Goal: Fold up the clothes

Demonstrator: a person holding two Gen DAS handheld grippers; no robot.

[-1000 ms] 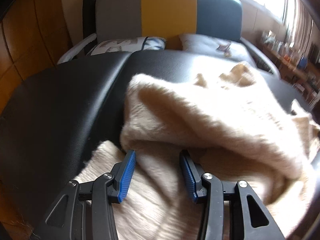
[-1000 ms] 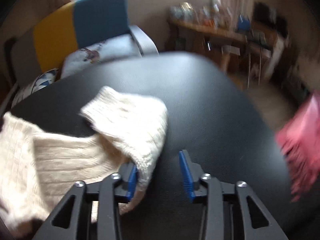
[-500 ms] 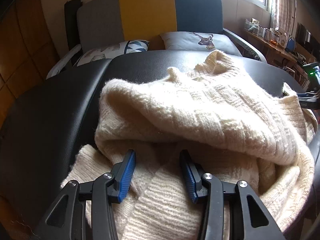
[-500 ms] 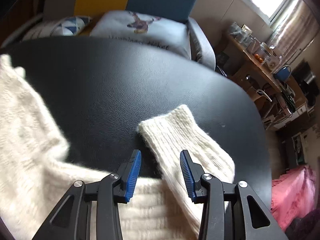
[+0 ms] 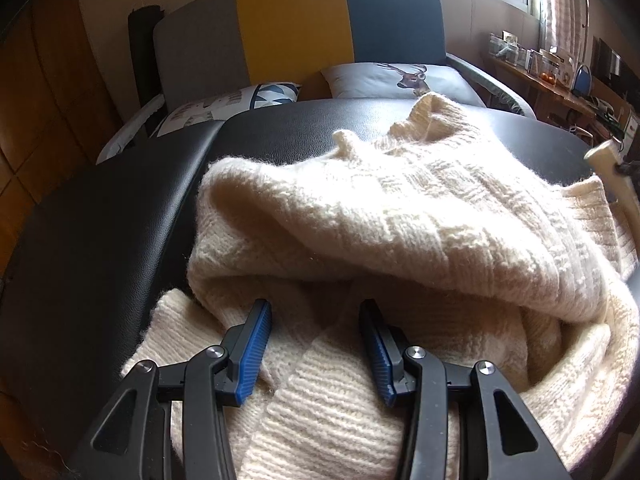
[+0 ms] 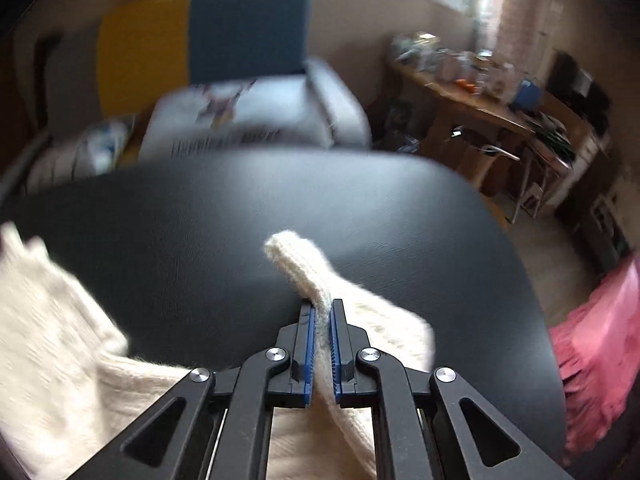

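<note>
Cream, chunky knit fills my near view: the sweater (image 5: 400, 216) lies bunched on the black padded table (image 5: 100, 216), heaped toward its near right part, with one thick fold rolled over the layers below. My left gripper (image 5: 316, 344) rests low at the near edge, its blue pads spread apart with knit between them but nothing pinched, placed there, I judge, to catch the hem next. My right gripper (image 6: 321, 344) is clamped tight on the sleeve cuff (image 6: 296, 260), which sticks up past the pads; I hold it this way so I can carry the sleeve across the body. A sofa (image 5: 296, 32) with cushions stands at the far side.
</note>
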